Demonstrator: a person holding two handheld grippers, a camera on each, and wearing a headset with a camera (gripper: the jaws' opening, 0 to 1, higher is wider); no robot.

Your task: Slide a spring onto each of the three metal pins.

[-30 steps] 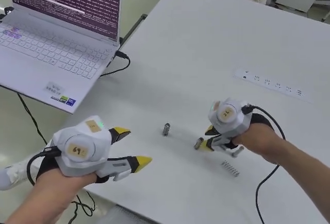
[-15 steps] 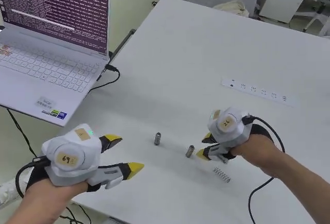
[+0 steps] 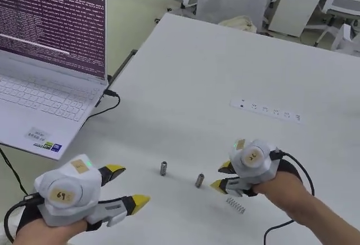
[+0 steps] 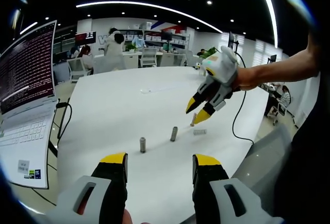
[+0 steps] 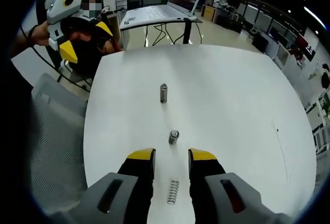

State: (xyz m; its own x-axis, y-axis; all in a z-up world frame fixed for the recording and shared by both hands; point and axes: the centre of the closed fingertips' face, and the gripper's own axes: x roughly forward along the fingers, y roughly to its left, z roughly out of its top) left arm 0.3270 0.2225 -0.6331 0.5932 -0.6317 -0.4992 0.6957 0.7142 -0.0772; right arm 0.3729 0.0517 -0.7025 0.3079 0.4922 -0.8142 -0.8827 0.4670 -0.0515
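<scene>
Two short upright metal pins [image 3: 163, 168] [image 3: 199, 180] stand near the white table's front edge, both ribbed like coils. The right gripper view has them as a near pin [image 5: 174, 137] and a far pin [image 5: 164, 92]. A loose spring [image 3: 235, 205] lies flat just right of them, under my right hand. My right gripper [image 3: 220, 177] is open, its tips just right of the nearer pin, and the loose spring [image 5: 173, 191] lies on the table below its jaws. My left gripper [image 3: 128, 185] hovers open and holds nothing, left of the pins [image 4: 143, 144] [image 4: 174, 133].
An open laptop [image 3: 50, 87] sits at the left with a black cable [image 3: 115, 96] plugged into its side. A white power strip [image 3: 264, 111] lies further back on the right. The table's front edge runs just below both hands. Office chairs stand beyond the far end.
The head camera has tilted up, so everything sits lower in the picture. My right gripper has drawn back slightly from the nearer pin. The left gripper holds its place.
</scene>
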